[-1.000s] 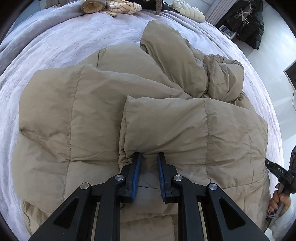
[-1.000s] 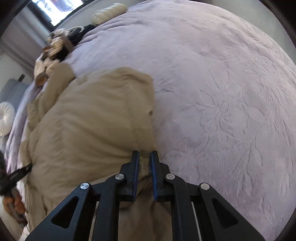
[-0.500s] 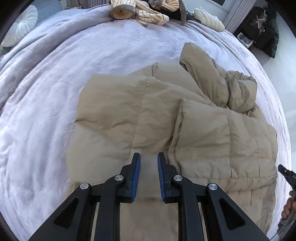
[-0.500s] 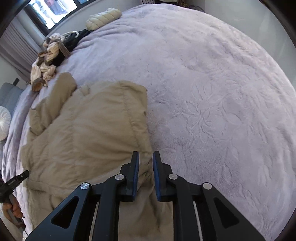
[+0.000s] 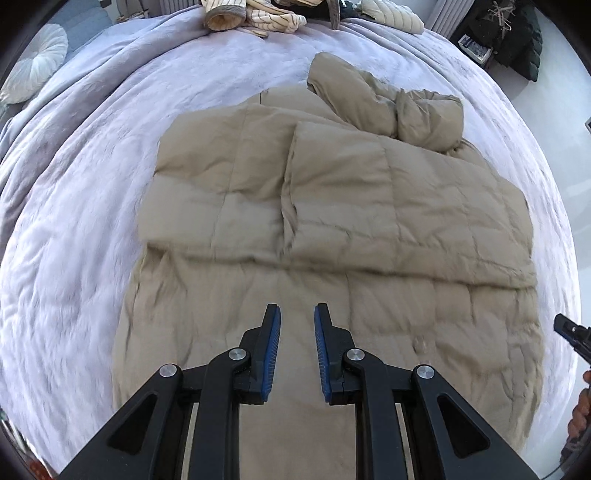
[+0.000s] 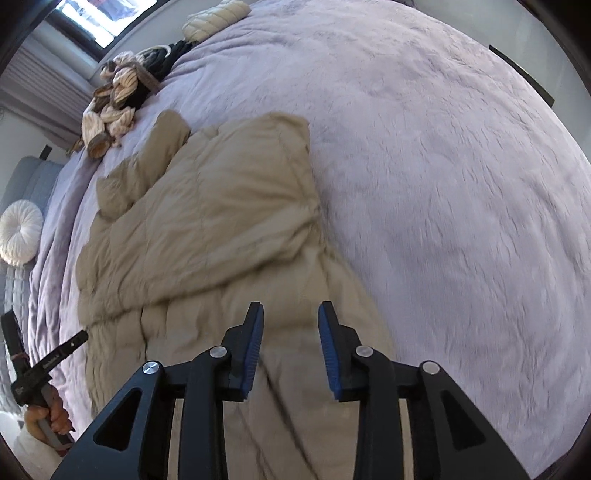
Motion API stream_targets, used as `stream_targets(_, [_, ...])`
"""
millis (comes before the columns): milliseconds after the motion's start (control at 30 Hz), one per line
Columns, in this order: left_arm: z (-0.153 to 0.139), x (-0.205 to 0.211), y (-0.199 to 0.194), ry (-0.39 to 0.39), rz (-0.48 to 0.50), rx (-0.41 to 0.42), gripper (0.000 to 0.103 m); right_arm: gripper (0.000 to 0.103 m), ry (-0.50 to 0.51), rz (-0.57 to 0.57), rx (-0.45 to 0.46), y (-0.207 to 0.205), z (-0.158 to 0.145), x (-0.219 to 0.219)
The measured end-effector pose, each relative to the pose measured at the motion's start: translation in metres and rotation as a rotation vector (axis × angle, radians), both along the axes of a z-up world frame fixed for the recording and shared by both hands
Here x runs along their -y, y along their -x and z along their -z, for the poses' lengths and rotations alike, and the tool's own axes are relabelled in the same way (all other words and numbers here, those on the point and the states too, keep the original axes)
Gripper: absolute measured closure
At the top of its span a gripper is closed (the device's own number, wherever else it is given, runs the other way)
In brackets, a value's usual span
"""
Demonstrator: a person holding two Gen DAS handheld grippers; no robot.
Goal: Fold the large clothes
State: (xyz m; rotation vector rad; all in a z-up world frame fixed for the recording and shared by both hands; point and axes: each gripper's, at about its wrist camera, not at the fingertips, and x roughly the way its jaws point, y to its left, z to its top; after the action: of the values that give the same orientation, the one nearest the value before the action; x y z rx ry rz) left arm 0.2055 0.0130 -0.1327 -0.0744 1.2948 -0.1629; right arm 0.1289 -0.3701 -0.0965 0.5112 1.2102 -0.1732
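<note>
Lavender bedding (image 5: 74,221) fills my left wrist view, the tan puffer coat (image 5: 332,221) spread mid-bed, my left claw (image 5: 296,314) apart above its near hem, gripping nothing. From the right wrist, my right claw (image 6: 290,310) gapes wider, empty, over the coat's (image 6: 207,229) near edge.

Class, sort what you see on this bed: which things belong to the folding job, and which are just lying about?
Belong to the job:
tan padded coat
left gripper, jaws open
right gripper, jaws open

Just lying about:
striped clothes
round white cushion
cream padded pillow
lilac bedspread
</note>
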Motion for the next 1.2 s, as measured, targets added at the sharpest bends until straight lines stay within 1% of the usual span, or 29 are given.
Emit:
stream_targets(33, [-0.003,0.000,0.006,0.005,-0.007,-0.009,0.082,0.066,-0.011,-0.003,-0.005,0.005,-0.002,-0.001])
stream_targets(67, [-0.006,0.001,0.011,0.009,-0.013,-0.017,0.082,0.059,-0.020,-0.005,-0.009,0.009,-0.004,-0.003])
stream_targets(100, [-0.008,0.001,0.016,0.013,-0.021,-0.023,0.080,0.054,-0.032,-0.008,-0.012,0.014,-0.006,-0.004])
stream_targets(133, [-0.011,0.001,0.023,0.007,-0.031,-0.028,0.052,0.052,-0.039,-0.011,-0.014,0.018,-0.008,-0.006])
stream_targets(167, [-0.012,0.000,0.027,-0.001,-0.041,-0.027,0.029,0.051,-0.045,-0.017,-0.015,0.022,-0.010,-0.007])
stream_targets(200, [-0.017,-0.001,0.036,-0.018,-0.063,-0.009,0.001,0.049,-0.050,-0.022,-0.018,0.025,-0.011,-0.009])
stream_targets(233, [-0.023,-0.002,0.044,-0.027,-0.075,0.017,0.001,0.048,-0.058,-0.030,-0.023,0.028,-0.012,-0.011])
stream_targets(267, [-0.027,-0.001,0.053,-0.029,-0.074,0.023,0.001,0.045,-0.066,-0.036,-0.026,0.032,-0.012,-0.012])
stream_targets(333, [-0.031,-0.002,0.065,-0.038,-0.097,0.015,0.001,0.043,-0.081,-0.047,-0.032,0.038,-0.014,-0.015])
stream_targets(467, [-0.034,-0.005,0.092,-0.047,-0.141,-0.001,0.001,0.025,-0.121,-0.068,-0.042,0.052,-0.016,-0.019])
stream_targets(567, [-0.035,-0.003,0.113,-0.066,-0.146,-0.007,0.001,0.023,-0.154,-0.100,-0.039,0.064,-0.019,-0.026])
stream_targets(600, [-0.036,-0.003,0.121,-0.074,-0.144,-0.012,0.001,0.014,-0.157,-0.112,-0.038,0.067,-0.020,-0.029])
stream_targets(733, [-0.036,-0.010,0.144,-0.069,-0.145,-0.033,0.001,0.012,-0.183,-0.140,-0.023,0.084,-0.026,-0.042])
stream_targets(800, [-0.034,-0.016,0.154,-0.059,-0.147,-0.045,0.001,0.000,-0.181,-0.147,-0.018,0.092,-0.026,-0.050])
stream_targets(900, [-0.027,-0.027,0.165,-0.052,-0.140,-0.065,0.001,0.000,-0.184,-0.137,0.000,0.106,-0.024,-0.064])
stream_targets(967, [-0.023,-0.033,0.174,-0.055,-0.123,-0.074,0.001,0.000,-0.192,-0.117,-0.013,0.115,-0.021,-0.074])
stream_targets(1067, [-0.018,-0.042,0.185,-0.075,-0.104,-0.081,0.001,0.000,-0.240,-0.094,-0.044,0.129,-0.015,-0.089])
stream_targets(1200, [-0.015,-0.057,0.200,-0.092,-0.082,-0.090,0.001,0.000,-0.243,-0.061,-0.081,0.151,-0.010,-0.105])
